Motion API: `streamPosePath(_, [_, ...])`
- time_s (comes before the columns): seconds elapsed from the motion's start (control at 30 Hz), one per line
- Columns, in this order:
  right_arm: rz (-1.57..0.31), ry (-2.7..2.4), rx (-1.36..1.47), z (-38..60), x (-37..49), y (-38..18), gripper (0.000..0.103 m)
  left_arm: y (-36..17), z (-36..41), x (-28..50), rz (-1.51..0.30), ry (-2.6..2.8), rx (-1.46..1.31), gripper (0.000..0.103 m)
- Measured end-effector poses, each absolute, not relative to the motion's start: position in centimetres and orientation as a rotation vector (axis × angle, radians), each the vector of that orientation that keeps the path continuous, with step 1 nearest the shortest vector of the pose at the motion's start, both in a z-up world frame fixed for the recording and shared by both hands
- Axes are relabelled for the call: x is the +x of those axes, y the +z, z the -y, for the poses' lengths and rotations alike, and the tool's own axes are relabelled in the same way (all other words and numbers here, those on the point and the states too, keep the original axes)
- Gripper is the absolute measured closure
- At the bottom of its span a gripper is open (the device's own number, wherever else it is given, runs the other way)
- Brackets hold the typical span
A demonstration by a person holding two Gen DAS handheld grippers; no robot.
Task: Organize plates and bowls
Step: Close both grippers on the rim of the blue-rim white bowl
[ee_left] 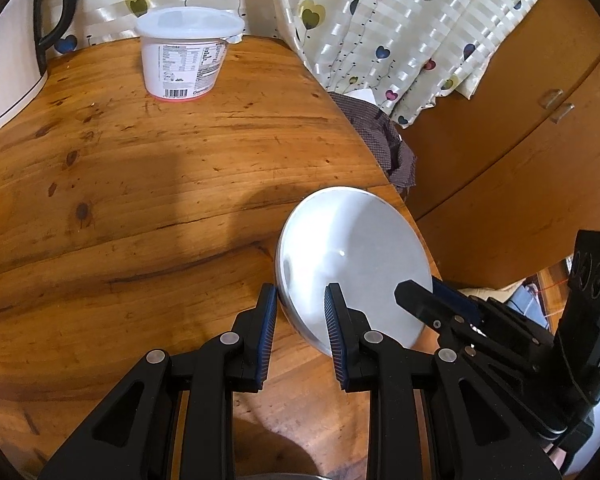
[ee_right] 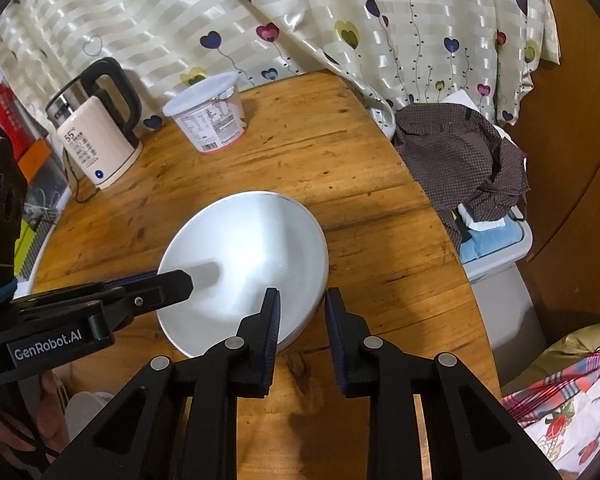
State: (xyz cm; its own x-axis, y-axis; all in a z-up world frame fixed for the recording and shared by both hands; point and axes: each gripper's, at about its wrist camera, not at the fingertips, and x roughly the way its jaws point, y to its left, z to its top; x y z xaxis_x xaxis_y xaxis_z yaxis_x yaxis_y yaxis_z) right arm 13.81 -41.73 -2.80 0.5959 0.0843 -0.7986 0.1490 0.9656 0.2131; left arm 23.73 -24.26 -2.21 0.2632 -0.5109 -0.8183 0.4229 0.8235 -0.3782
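1. Bowl (ee_left: 352,264), white and shallow, sits near the right edge of the wooden table (ee_left: 140,200), its left and right rims bracketed by the two grippers.
2. Left gripper (ee_left: 300,300) is spread, its fingers straddling the bowl's left rim: one pad outside, one inside. Whether the pads touch the rim cannot be told.
3. Right gripper (ee_right: 302,304) is likewise spread across the bowl's (ee_right: 244,272) right rim, one finger over the inside, the other outside above the table (ee_right: 360,208).
4. Far left on the table stands a cream kettle (ee_left: 8,68) with a black handle; to its right, a lidded white tub (ee_left: 186,52). Both are well apart from the bowl.
5. Behind hangs a heart-patterned curtain (ee_left: 400,20).
6. Right wrist view alone shows a brown checked cloth (ee_right: 456,160) heaped just off the table's right edge, and the left gripper (ee_right: 180,282) reaching over the bowl from the left.
7. Left wrist view shows the right gripper (ee_left: 420,294) at the bowl's right rim.
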Motion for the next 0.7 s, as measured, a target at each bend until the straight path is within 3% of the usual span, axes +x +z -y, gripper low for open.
streamPosePath(0.7, [-0.873,-0.013,0.222,39.3,11.6,0.3,0.083,0.7,22.0,21.0,-1.073,-0.616,-0.083,0.077])
